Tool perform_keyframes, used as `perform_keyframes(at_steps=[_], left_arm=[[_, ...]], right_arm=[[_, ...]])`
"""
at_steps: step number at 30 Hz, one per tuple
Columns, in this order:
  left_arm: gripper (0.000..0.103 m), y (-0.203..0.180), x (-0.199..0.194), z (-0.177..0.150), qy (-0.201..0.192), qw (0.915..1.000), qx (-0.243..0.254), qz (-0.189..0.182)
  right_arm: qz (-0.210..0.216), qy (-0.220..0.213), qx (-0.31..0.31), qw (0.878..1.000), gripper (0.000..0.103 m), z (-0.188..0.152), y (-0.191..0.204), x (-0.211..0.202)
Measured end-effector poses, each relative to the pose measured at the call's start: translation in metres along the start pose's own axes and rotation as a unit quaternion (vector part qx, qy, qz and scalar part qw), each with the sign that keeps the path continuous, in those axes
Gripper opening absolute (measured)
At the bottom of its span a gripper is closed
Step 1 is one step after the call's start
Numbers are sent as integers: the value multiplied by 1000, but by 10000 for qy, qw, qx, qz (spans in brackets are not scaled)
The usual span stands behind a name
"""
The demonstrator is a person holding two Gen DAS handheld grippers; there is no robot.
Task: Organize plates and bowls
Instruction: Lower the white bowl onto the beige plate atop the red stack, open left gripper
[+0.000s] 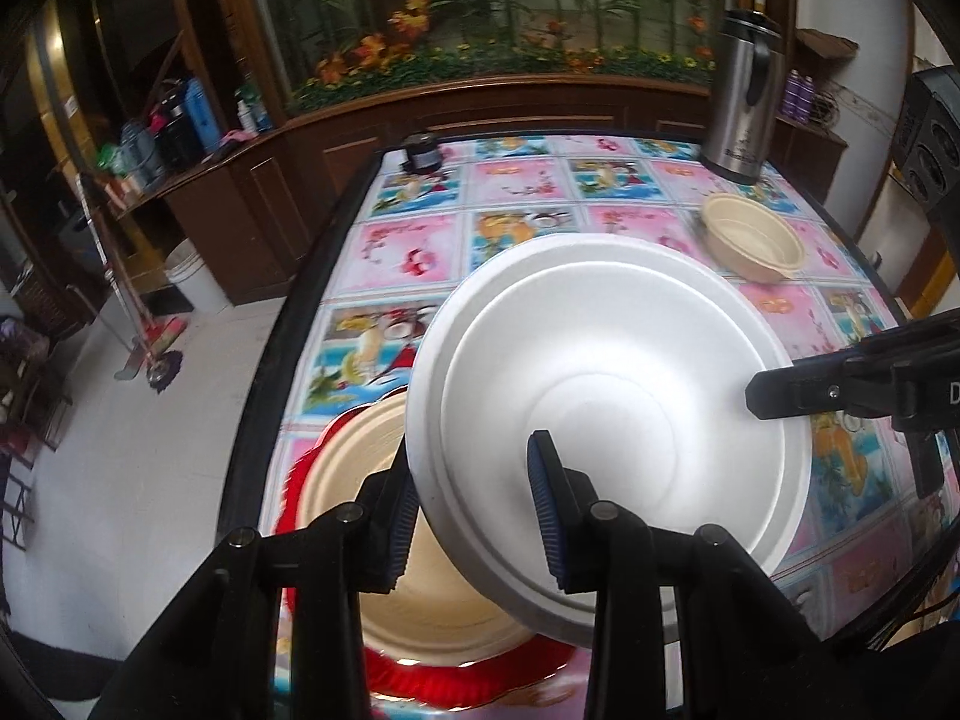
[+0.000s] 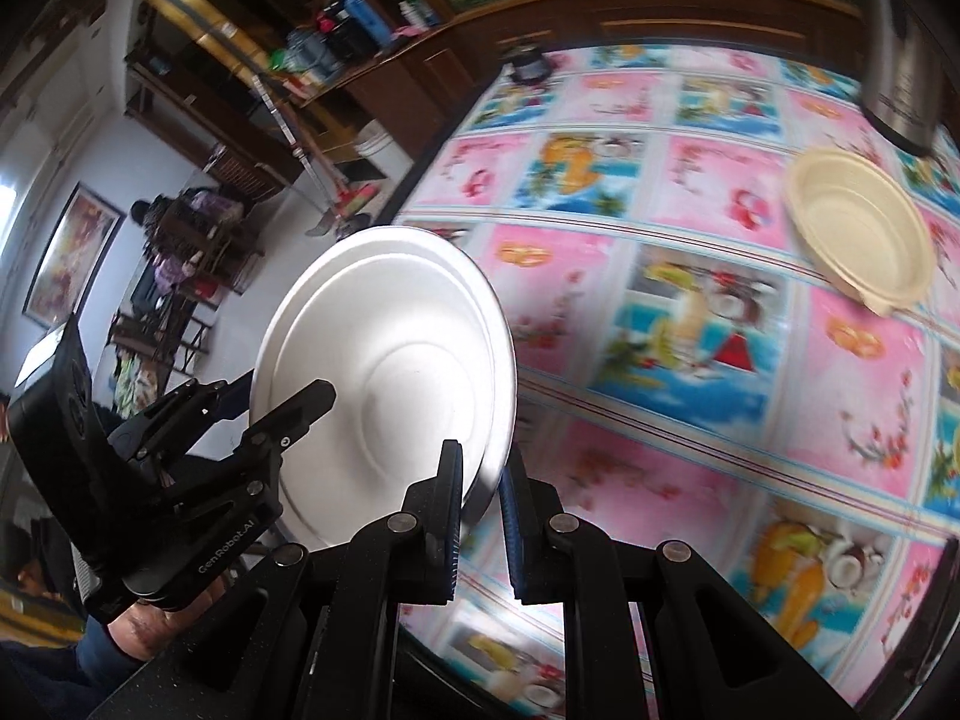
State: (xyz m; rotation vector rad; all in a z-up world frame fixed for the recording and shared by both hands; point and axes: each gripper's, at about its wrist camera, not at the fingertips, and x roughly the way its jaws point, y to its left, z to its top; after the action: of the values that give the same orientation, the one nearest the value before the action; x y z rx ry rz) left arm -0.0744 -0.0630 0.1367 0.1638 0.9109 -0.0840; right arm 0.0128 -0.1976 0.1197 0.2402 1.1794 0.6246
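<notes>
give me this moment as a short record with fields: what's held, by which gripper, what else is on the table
held item: white plate, tilted, lifted above the table
left gripper: shut on the plate's near rim
right gripper: shut on the plate's opposite rim
under the plate: beige plate lying on a red mat
elsewhere on table: beige bowl, upright and empty; steel kettle behind it; small dark jar at the far edge
surface: table with floral cloth
</notes>
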Motion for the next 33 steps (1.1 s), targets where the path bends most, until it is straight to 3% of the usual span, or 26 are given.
perform_keyframes(at_steps=[11,26,31,33], left_arm=[[33,63,13,-34,408,9972,-533,327],[33,70,33,-43,619,9960,-566,300],[33,70,35,-41,624,9957,-598,332],[35,70,36,-41,625,9956,-609,338]], right_arm=[[258,552,-275,9978,14,11,51,64],[132,769,-162,9968,16,16,53,92],[226,777,-175,9966,22,15,53,89],[255,763,-217,9965,30,14,54,87]])
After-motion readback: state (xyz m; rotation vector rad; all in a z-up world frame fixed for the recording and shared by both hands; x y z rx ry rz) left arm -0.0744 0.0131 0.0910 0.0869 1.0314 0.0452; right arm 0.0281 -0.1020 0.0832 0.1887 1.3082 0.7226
